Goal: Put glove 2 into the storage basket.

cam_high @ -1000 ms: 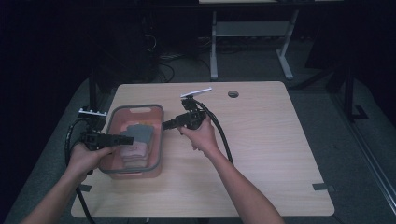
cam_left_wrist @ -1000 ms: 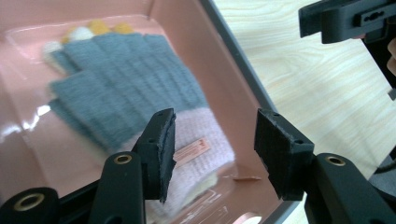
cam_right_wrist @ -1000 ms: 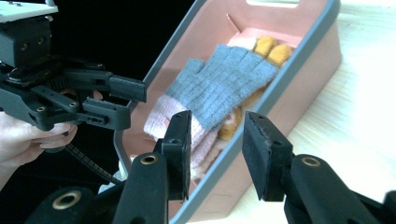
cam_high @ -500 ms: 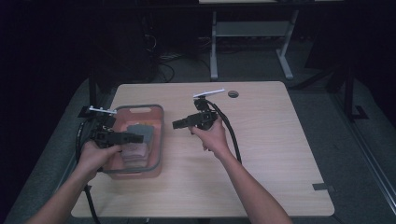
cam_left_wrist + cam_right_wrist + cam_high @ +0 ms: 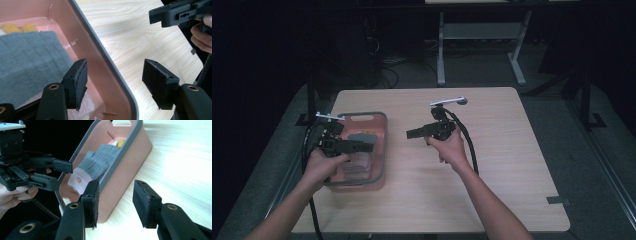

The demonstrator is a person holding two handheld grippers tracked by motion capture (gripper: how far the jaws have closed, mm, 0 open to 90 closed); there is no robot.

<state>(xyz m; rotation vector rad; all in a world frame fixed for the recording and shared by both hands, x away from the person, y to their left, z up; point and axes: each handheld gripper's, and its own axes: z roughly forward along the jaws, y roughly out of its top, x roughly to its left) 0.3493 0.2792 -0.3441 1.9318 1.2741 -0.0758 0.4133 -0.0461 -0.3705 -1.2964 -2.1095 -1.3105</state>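
Two grippers: both held over the table, jaws apart, nothing between the pads of either.
Table [image 5: 512,165]: pale wood-grain top, the largest thing in the high view; dark floor and a grey stand behind it.
Bin [image 5: 381,150]: pink tub with a grey rim, standing near the table's left edge in the high view; a handle slot shows in its far wall in the right gripper view.
Glove [image 5: 96,162]: grey knit with a pale pink cuff, lying inside the bin; in the right gripper view its cuff end points toward the camera and the fingers toward the far wall. In the left gripper view it lies flat on the bin floor.
Yellow bits [image 5: 17,27]: two small yellow things on the bin floor beyond the glove; too small to tell what they are.
Left gripper [image 5: 115,77]: over the bin's near right rim, one jaw above the inside of the bin, the other above the table, the rim passing below between them. Its jaws have just been opening and stand wide, holding nothing.
Right gripper [image 5: 115,200]: over bare table to the right of the bin, apart from it, pointing at the bin's side wall. Its jaws have just been opening and stand wide, holding nothing.
Hands: the left hand [image 5: 323,167] grips its tool at the bin's near left corner; the right hand [image 5: 451,147] is near the table's middle.
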